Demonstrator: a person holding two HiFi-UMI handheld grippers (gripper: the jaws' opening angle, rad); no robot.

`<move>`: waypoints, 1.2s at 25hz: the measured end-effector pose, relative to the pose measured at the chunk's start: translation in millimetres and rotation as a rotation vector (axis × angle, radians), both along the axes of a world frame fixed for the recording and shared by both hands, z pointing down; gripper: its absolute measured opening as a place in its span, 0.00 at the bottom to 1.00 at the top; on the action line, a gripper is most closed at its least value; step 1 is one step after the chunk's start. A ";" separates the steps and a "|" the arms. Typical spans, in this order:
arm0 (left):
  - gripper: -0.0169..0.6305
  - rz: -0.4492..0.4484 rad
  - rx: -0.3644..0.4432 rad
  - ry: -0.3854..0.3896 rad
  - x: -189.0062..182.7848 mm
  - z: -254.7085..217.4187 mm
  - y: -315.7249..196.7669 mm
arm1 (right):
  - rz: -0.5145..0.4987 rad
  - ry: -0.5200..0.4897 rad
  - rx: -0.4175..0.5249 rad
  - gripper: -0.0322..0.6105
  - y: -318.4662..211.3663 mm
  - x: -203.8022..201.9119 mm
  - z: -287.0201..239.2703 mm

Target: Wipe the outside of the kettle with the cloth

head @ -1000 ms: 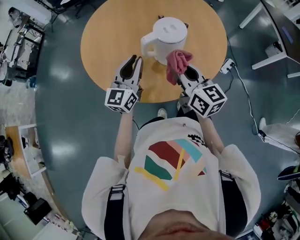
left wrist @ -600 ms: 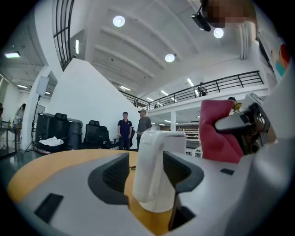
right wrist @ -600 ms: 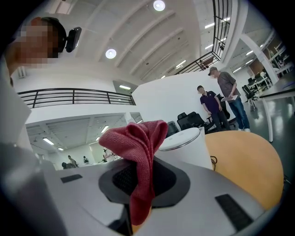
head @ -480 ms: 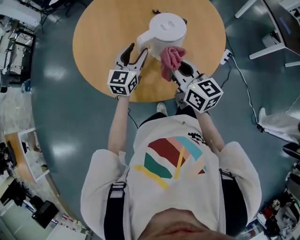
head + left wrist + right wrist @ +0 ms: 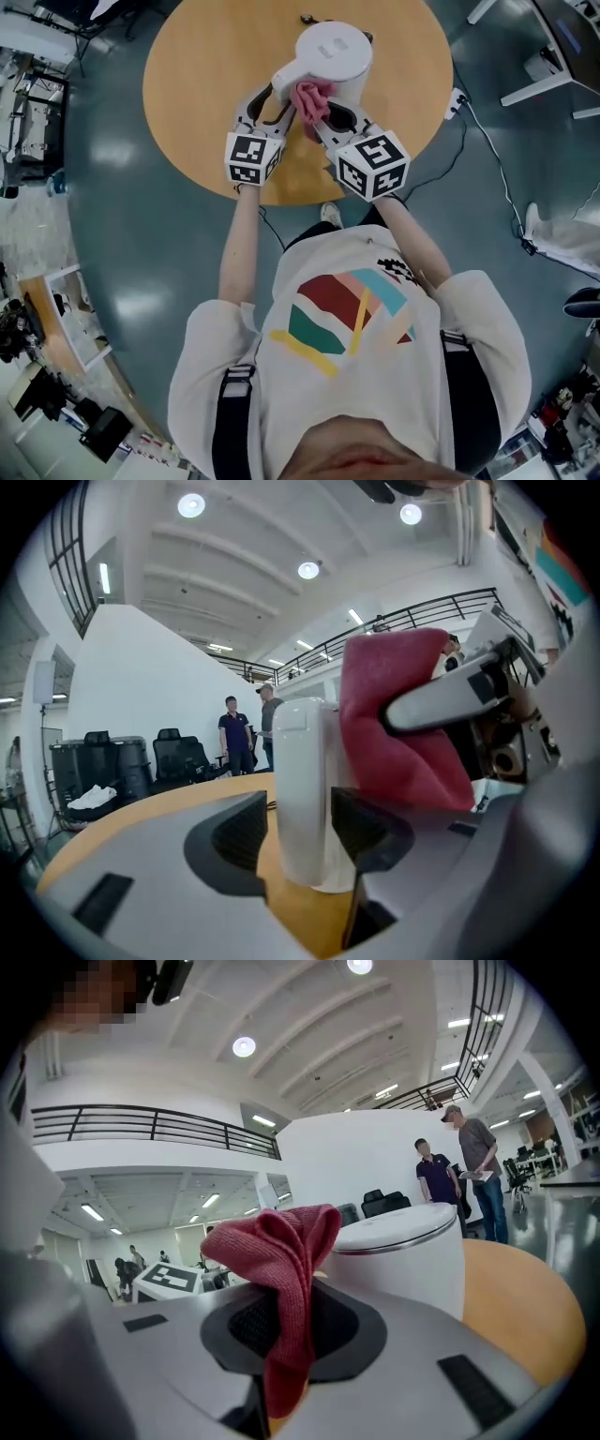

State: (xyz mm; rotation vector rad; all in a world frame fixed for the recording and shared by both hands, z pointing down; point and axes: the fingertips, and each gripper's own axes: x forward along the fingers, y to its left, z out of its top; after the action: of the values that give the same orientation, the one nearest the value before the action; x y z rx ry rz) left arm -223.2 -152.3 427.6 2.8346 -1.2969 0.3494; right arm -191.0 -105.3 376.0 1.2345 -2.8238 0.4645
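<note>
A white kettle (image 5: 333, 52) stands on the round wooden table (image 5: 206, 75), its handle (image 5: 284, 80) towards me. My left gripper (image 5: 272, 97) has just been opening, and the handle (image 5: 300, 780) now stands between its jaws, close to both pads without being squeezed. My right gripper (image 5: 323, 114) is shut on a pink-red cloth (image 5: 309, 97), which lies against the kettle's side beside the handle. In the right gripper view the cloth (image 5: 281, 1251) hangs bunched from the jaws, with the kettle's body (image 5: 403, 1251) just behind it. The cloth (image 5: 394, 733) also fills the right of the left gripper view.
The table's near edge (image 5: 281, 199) runs just in front of my body. A white plug and cable (image 5: 457, 101) lie on the floor to the table's right. A small dark thing (image 5: 307, 19) lies behind the kettle. People stand far off (image 5: 469, 1180).
Both grippers have moved forward to the kettle. The left jaws went from nearly shut to open and now straddle the handle. The cloth has come against the kettle's side.
</note>
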 end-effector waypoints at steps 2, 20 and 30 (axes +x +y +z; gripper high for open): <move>0.42 0.021 0.000 -0.034 8.5 1.8 1.1 | 0.045 0.040 0.011 0.12 -7.4 1.8 2.7; 0.32 -0.055 0.003 -0.032 19.8 7.6 -4.3 | 0.105 0.185 0.048 0.12 -21.2 35.9 33.0; 0.32 -0.143 -0.002 -0.009 17.0 8.8 -30.7 | 0.002 0.168 0.077 0.12 -30.1 93.2 21.0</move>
State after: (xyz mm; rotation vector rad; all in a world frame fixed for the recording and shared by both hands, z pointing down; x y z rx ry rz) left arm -206.1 -182.9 436.4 2.7204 -1.4896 0.3605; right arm -97.8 -135.4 397.0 1.2262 -2.7222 0.2409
